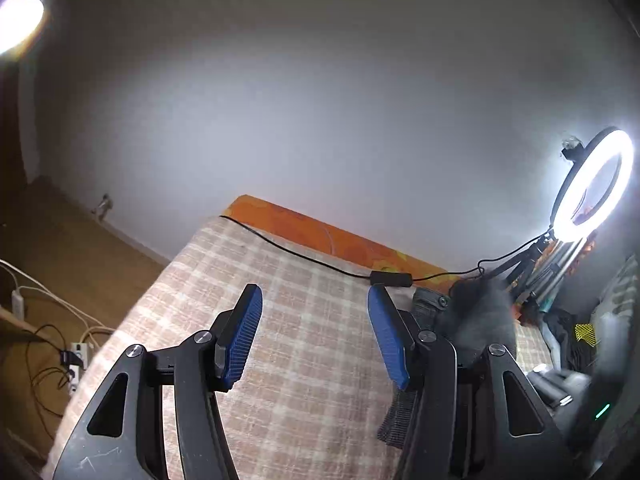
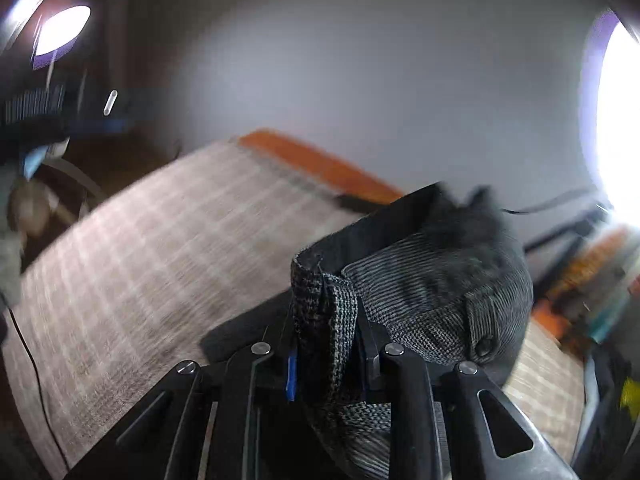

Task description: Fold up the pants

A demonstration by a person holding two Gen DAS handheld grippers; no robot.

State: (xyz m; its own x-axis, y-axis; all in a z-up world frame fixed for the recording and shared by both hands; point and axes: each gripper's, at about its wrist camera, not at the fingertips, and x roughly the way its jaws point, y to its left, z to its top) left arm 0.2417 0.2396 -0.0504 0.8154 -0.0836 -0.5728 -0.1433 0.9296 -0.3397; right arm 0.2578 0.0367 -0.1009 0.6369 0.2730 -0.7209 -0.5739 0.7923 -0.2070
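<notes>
The pants (image 2: 432, 280) are dark grey, finely ribbed, with a waistband and a button. In the right wrist view my right gripper (image 2: 328, 344) is shut on the waistband edge and holds the bunched pants up above the checked bed cover (image 2: 140, 260); the view is motion-blurred. In the left wrist view my left gripper (image 1: 316, 336) is open and empty over the bed cover (image 1: 304, 360), with its blue pads (image 1: 244, 336) wide apart. The pants (image 1: 472, 312) show to its right, partly hidden behind the right finger.
A black cable (image 1: 296, 254) with an inline switch runs across the bed's far side by an orange edge (image 1: 340, 240). A lit ring light (image 1: 592, 184) on a tripod stands at the right. Power strips and cords (image 1: 76, 356) lie on the floor left.
</notes>
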